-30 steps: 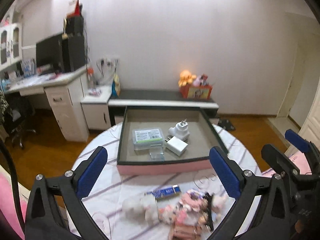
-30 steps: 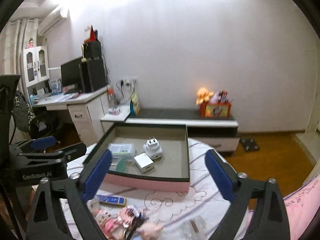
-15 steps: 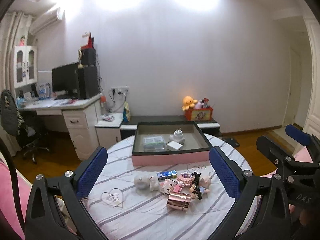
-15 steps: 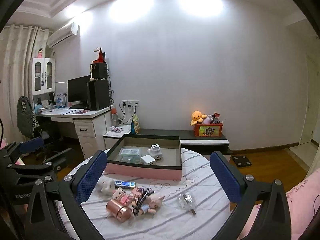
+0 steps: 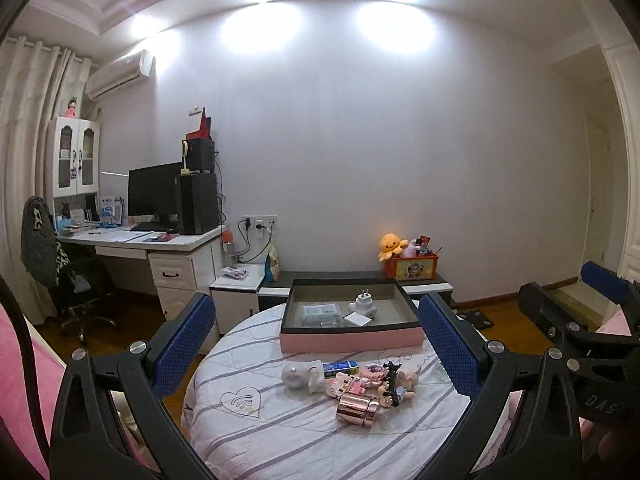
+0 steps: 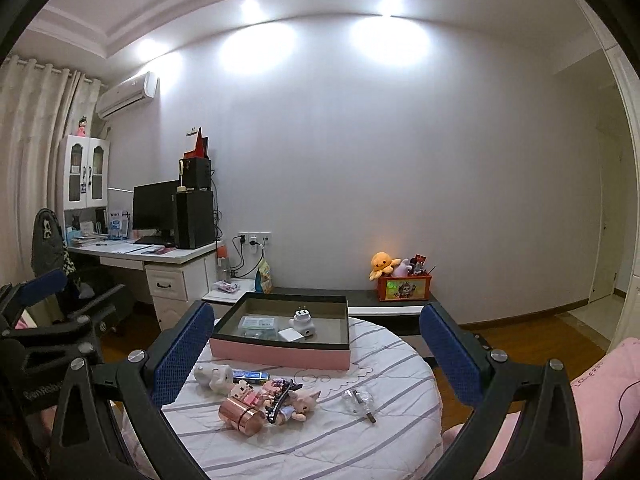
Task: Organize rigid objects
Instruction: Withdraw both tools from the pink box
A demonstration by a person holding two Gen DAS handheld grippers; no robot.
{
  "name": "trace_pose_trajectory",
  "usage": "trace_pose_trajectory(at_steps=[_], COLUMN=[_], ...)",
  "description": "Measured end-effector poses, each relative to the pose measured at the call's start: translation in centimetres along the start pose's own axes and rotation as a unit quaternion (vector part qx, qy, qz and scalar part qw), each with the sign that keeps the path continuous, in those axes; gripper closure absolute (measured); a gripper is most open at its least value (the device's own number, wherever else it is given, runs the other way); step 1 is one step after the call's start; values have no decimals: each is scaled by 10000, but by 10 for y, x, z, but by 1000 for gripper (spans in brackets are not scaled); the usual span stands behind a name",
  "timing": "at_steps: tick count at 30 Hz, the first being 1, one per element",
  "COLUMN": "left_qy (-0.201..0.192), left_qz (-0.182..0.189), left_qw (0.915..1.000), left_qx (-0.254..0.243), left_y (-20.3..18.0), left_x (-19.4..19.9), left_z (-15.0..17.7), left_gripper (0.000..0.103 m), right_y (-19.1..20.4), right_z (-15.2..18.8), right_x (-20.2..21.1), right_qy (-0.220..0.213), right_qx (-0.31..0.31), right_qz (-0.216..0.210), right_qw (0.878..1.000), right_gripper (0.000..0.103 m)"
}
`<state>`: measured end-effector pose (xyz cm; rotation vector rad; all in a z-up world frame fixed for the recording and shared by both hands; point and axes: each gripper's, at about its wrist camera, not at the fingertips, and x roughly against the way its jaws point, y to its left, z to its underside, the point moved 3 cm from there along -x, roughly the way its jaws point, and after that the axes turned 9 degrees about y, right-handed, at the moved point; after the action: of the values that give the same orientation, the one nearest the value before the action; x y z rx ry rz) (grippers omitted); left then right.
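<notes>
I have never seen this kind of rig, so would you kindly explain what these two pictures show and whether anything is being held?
A person holds two handheld grippers, each with a fisheye camera looking along its blue-padded fingers. One picture is from the left gripper, the other from the right gripper. Both are open and hold nothing. Ahead is a round table with a pink tray holding two white chargers and a clear box. Loose in front lie a rose-gold canister, small figurines and a blue packet.

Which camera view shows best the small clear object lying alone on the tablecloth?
The right wrist view shows it best: the small clear object lies in the open between the blue pads, apart from the toy pile. In the left wrist view, only a faint trace appears beside the right pad, mostly hidden.
</notes>
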<state>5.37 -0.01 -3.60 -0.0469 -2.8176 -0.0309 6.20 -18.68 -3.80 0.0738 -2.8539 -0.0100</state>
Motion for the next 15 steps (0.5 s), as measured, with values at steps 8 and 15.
trace_pose_trajectory(at_steps=[8, 15], left_qy=[44, 34], left_qz=[-17, -29], left_qw=[10000, 10000], left_qx=[-10, -18], left_y=[1, 0], left_x=[-6, -7], left_z=[2, 3], left_gripper=[0, 0], right_y=[2, 1], right_z=[6, 8], right_x=[-7, -4], right_qy=[107, 113], right_qx=[7, 4], right_qz=[-15, 26], right_qw=[9999, 9999], right_gripper=[0, 0])
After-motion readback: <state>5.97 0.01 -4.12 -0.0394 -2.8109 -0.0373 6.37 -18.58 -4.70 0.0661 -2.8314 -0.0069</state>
